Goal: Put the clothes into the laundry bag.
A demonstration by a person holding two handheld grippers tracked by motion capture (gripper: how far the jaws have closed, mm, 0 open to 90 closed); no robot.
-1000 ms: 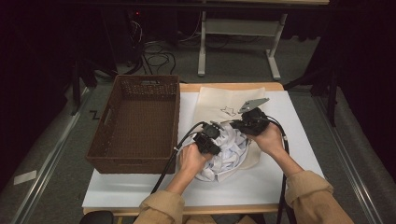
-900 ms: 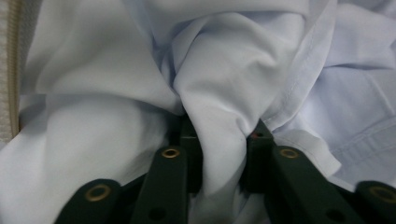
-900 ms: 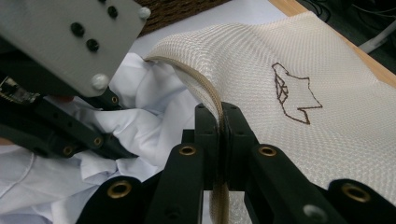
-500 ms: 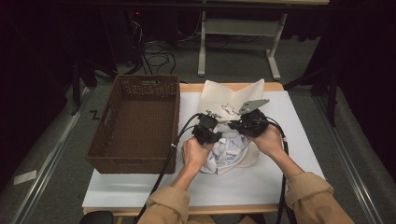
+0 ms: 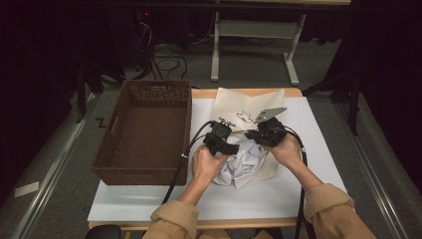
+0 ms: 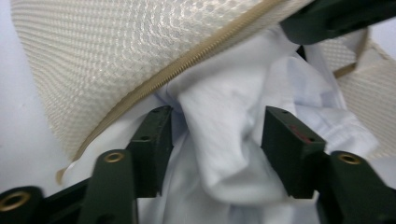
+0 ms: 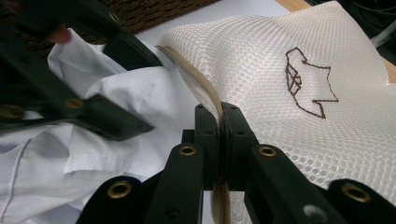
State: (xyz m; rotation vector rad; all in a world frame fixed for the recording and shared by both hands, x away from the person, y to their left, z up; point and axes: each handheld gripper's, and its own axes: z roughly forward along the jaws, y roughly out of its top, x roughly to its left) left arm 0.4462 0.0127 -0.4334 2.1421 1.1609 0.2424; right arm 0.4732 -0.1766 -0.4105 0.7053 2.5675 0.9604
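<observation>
Near edge of the surface: two sleeved forearms come in, each hand carrying a gripper over a crumpled white shirt.
Left gripper: fingers released; they have just been opening, with a fold of the shirt standing loose between them and neither pad pressing it.
Right gripper: fingers clenched on the zipper edge of the mesh laundry bag, holding the mouth lifted.
Shirt: in the middle of the surface, partly tucked under the bag's open mouth, with much of it bunched outside toward the person.
Mesh bag: cream netting with a small brown stitched emblem; its far part lies flat on the surface beyond the grippers.
Wicker basket: to the left of the bag, empty, apart from the cloth.
Step in hand: likely stuffing the shirt into the bag, the left gripper between pushes.
Risk, shirt: with the fold let go, the cloth may spring back out of the mouth, since nothing pins it.
Risk, bag edge: the right grip sits on a thin zipper strip; a hard push by the left gripper could drag it free and let the mouth collapse.
Risk, snag: fingers closing again near the opening could pinch netting along with the shirt and pull the bag shut.
</observation>
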